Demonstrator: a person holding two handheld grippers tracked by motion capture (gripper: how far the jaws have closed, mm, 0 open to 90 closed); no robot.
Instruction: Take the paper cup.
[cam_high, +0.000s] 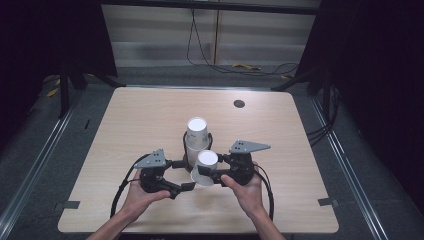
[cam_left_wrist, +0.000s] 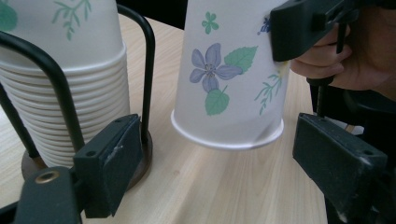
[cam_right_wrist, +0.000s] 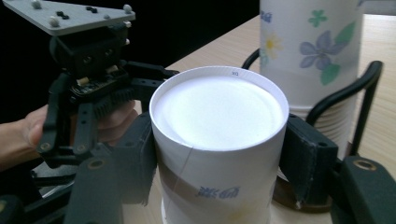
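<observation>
One cup hangs upside down just above the table, near the middle of its front edge, clamped between the right gripper's jaws. Just behind it, a wire holder carries a stack of nested inverted cups. Left gripper stands open, the cup's rim between its pads untouched.
</observation>
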